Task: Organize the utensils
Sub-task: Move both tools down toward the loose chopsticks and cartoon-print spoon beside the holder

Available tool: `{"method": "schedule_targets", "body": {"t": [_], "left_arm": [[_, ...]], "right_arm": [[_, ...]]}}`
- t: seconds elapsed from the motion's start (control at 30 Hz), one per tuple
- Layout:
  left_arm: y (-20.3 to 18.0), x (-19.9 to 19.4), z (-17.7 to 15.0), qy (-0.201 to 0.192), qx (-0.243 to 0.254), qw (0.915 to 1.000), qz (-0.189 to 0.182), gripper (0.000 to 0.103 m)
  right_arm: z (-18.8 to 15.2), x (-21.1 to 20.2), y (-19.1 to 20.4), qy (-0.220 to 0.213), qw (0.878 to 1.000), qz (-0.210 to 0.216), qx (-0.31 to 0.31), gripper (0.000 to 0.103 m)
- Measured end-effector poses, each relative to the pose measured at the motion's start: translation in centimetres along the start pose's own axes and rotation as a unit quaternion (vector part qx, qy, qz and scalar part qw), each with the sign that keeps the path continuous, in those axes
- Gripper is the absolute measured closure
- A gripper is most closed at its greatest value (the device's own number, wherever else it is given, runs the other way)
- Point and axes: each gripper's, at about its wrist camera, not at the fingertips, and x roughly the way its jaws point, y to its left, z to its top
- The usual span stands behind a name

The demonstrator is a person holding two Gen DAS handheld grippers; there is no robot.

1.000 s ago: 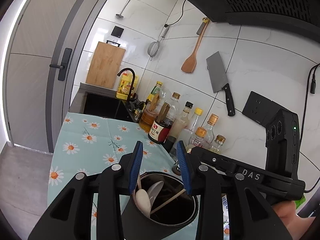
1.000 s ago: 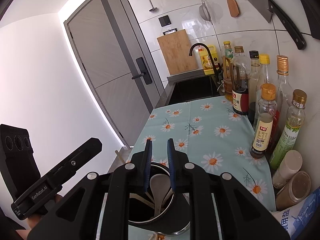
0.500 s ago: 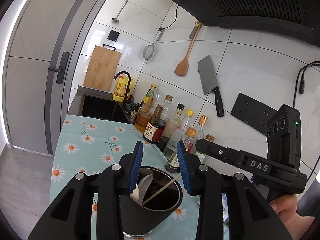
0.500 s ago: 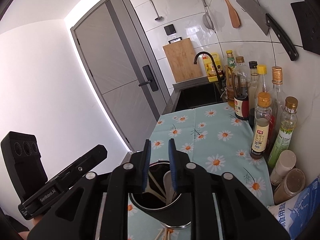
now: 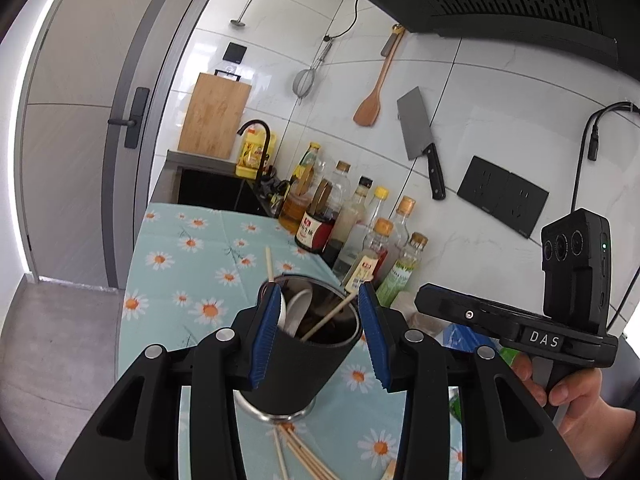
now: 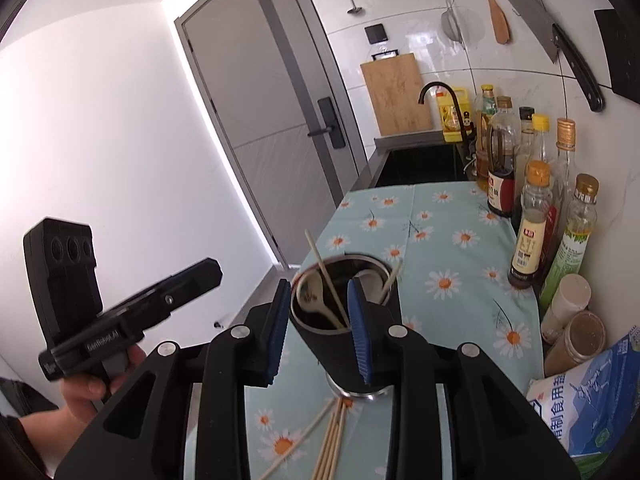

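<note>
A black utensil cup [image 5: 296,364] with a metal rim stands on the daisy-print cloth [image 5: 188,264]. It holds white spoons [image 5: 298,308] and a few chopsticks [image 5: 328,314]. My left gripper [image 5: 319,296] faces the cup with its blue pads either side of the rim, not pressing on it; its jaws are opening. In the right wrist view the cup [image 6: 328,344] stands just beyond my right gripper [image 6: 318,286], whose jaws are opening with nothing between them. Several loose chopsticks [image 6: 332,436] lie on the cloth in front of the cup, also visible in the left wrist view [image 5: 300,456].
Sauce and oil bottles [image 6: 532,232] line the tiled wall on the right, with two jars [image 6: 576,336] and a salt bag [image 6: 580,408] nearer. A black sink [image 6: 420,164] lies beyond the cloth. A cleaver [image 5: 420,136] and spatula [image 5: 370,104] hang on the wall. The counter drops off at the left.
Both grippers have drawn back from above the cup, so its whole body and the loose chopsticks now show. Both pairs of jaws stand wider, the right one most clearly.
</note>
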Motion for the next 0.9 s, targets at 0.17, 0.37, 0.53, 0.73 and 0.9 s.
{"method": "schedule_targets", "body": {"t": [0.17, 0.37, 0.53, 0.73, 0.9], "left_arm": [[0.4, -0.6, -1.6, 0.017, -0.011, 0.9997, 0.011, 0.063], [0.8, -1.3, -3.5, 0.038, -0.017, 0.999, 0.019, 0.062], [1.7, -2.1, -5.2, 0.053, -0.028, 0.9977, 0.031, 0.062], [2.8, -3.0, -7.3, 0.073, -0.047, 0.9951, 0.046, 0.062], [3.7, -4.1, -9.0, 0.082, -0.065, 0.9928, 0.058, 0.062]], "right_arm": [[-1.9, 0.4, 0.1, 0.036, 0.999, 0.014, -0.015, 0.072], [-4.4, 1.6, 1.9, 0.093, 0.992, 0.034, -0.084, 0.072], [-6.9, 3.0, 3.2, 0.14, 0.98, 0.055, -0.13, 0.072], [-9.4, 5.7, 4.7, 0.211, 0.95, 0.101, -0.205, 0.072], [-11.7, 7.9, 6.2, 0.286, 0.903, 0.141, -0.289, 0.072]]}}
